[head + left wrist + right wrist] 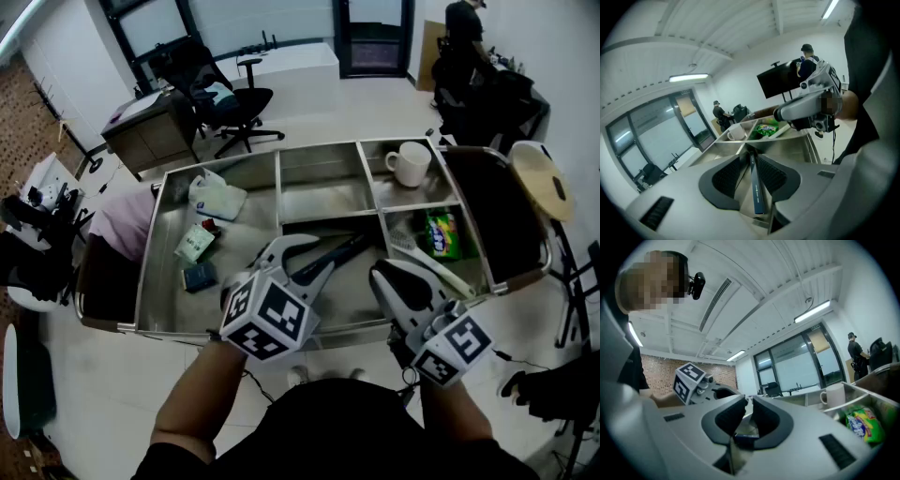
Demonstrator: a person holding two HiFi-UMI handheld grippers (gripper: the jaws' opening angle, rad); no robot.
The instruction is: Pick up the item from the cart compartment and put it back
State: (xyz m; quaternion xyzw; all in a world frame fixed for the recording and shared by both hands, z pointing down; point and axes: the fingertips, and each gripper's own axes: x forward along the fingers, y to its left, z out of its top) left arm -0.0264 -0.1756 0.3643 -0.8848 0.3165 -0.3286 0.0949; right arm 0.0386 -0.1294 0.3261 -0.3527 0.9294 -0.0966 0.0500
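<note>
A long, slim dark blue item [345, 251] lies slanted in the middle front compartment of the steel cart [319, 192]. My left gripper [323, 255] tilts down over its near end. In the left gripper view the item [755, 187] runs lengthwise between the pads [726, 176], with a strip of bare steel showing to its left, so the left gripper [749, 159] is open around it. My right gripper [380, 272] hovers level just to the right, holding nothing. In its own view the right gripper [747, 401] shows a narrow slit between its jaws.
A white mug [409, 161] stands in the back right compartment, with a green snack bag [441, 234] in the one in front of it. A white pouch [217, 197] and small packets [195, 244] lie in the left compartment. A round wooden stool [542, 178] stands right of the cart.
</note>
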